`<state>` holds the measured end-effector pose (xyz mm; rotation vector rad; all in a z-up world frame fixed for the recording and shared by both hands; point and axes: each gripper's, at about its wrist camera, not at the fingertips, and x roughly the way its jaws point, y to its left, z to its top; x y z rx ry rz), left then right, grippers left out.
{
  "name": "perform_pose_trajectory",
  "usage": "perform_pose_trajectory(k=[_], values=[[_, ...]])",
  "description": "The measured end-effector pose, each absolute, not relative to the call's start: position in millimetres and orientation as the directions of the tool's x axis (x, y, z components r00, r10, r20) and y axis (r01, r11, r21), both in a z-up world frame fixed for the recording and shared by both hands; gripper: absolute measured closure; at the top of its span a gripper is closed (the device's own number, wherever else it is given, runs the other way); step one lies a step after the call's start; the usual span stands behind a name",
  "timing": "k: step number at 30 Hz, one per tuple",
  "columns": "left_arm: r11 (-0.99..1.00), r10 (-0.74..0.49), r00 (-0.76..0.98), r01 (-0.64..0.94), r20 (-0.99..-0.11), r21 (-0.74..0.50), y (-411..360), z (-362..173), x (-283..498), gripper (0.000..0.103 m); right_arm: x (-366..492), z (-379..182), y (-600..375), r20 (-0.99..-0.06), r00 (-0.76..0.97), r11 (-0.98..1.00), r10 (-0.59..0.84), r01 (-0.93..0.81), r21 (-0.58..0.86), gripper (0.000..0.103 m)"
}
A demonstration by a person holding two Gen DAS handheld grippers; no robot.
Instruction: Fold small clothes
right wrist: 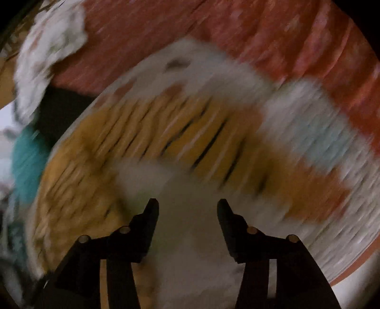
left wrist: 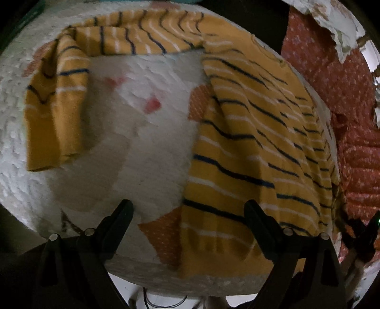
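A yellow sweater (left wrist: 249,142) with navy and white stripes lies spread on a white quilted cover (left wrist: 142,147). Its body is at the right. One sleeve (left wrist: 54,107) runs across the top and hangs down at the left. My left gripper (left wrist: 188,206) is open wide just above the sweater's near hem, with its right finger (left wrist: 258,221) over the fabric and its left finger over bare quilt. The right wrist view is heavily blurred. There my right gripper (right wrist: 187,204) is open over white quilt with nothing between its fingers, and the sweater (right wrist: 166,133) lies just beyond it.
Red dotted fabric (left wrist: 332,83) covers the area right of the quilt, with a white floral cloth (left wrist: 332,21) on it at the top right. A teal item (right wrist: 26,161) sits at the left. The quilt's near edge (left wrist: 190,282) drops off below my left gripper.
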<state>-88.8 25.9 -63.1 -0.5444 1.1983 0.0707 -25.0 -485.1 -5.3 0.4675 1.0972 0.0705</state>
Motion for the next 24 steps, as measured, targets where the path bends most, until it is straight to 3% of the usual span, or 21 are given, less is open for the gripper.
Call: perform_pose_trajectory(k=[5,6,8,9,10,11,12,19,24], values=[[0.915,-0.208,0.329,-0.266,-0.921,-0.302,0.4,-68.4,-84.4,0.009,-54.9,-37.8,-439.9,-0.846,0.376,0.892,0.378,0.095,0.441,0.047],[0.925,-0.196,0.318,-0.253,-0.928,-0.282,-4.3,-68.9,-84.6,0.013,-61.1,-43.0,-428.9,-0.849,0.359,0.894,0.388,0.079,0.442,0.046],[0.954,-0.113,0.300,-0.232,-0.947,-0.188,-13.5,-67.0,-86.2,0.035,-71.1,-49.2,-411.3,-0.857,0.345,0.904,0.383,0.053,0.425,0.043],[0.959,-0.102,0.303,-0.223,-0.948,-0.174,-14.7,-64.9,-87.8,0.051,-74.9,-46.5,-401.8,-0.864,0.365,0.925,0.345,0.023,0.379,0.043],[0.957,-0.116,0.306,-0.221,-0.945,-0.189,-14.2,-63.3,-88.5,0.074,-73.8,-45.9,-395.5,-0.867,0.366,0.932,0.339,-0.003,0.363,0.047],[0.943,-0.168,0.305,-0.227,-0.937,-0.243,-10.3,-60.9,-89.6,0.085,-72.6,-44.1,-388.2,-0.866,0.350,0.930,0.357,-0.049,0.364,0.075],[0.919,-0.222,0.306,-0.251,-0.926,-0.303,-3.7,-59.0,-92.0,0.093,-70.7,-42.6,-383.6,-0.866,0.324,0.923,0.382,-0.079,0.377,0.091],[0.858,-0.216,0.316,-0.391,-0.924,-0.334,28.8,-43.7,-132.4,0.095,-83.4,-14.6,-384.5,-0.840,0.300,0.892,0.451,-0.152,0.425,0.091],[0.848,-0.147,0.304,-0.452,-0.941,-0.278,32.5,-32.9,-163.8,0.095,-114.0,-28.8,-369.7,-0.854,0.181,0.870,0.487,-0.179,0.458,0.091]])
